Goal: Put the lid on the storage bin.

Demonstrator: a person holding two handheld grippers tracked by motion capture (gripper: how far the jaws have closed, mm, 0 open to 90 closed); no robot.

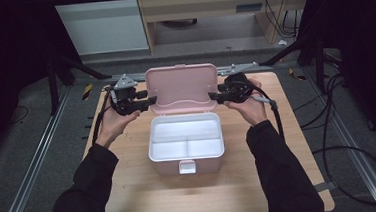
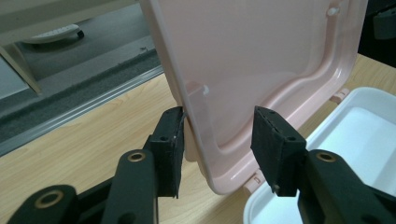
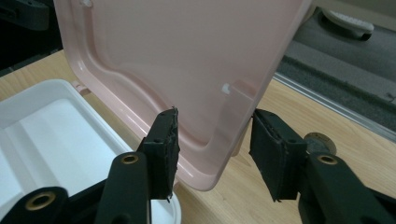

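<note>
Pale wood forms the table (image 1: 141,189), and near its middle sits a white box (image 1: 185,142) with its pink lid (image 1: 182,88) standing open at the back. From the high view, the box's inside is split into one long compartment at the back and two smaller ones in front, with a small latch tab on its front wall. The left hand-held gripper (image 1: 145,103) is at the lid's left edge and the right hand-held gripper (image 1: 216,97) at the lid's right edge, each held by a hand in a dark sleeve. Black cables trail from both.

In the left gripper view, the left hand-held gripper (image 2: 218,140) has its jaws spread, one on each side of the lid's (image 2: 261,60) edge near its lower corner. One pad (image 2: 170,149) lies against or just beside the lid's outer face; the other stands clear of the inner face. The box (image 2: 355,135) lies just beside the lid.

In the right gripper view, the right hand-held gripper (image 3: 215,149) likewise straddles the lid's (image 3: 177,56) edge with jaws apart, neither clearly pressing it. The box (image 3: 56,135) lies beside the lid's lower corner.
</note>
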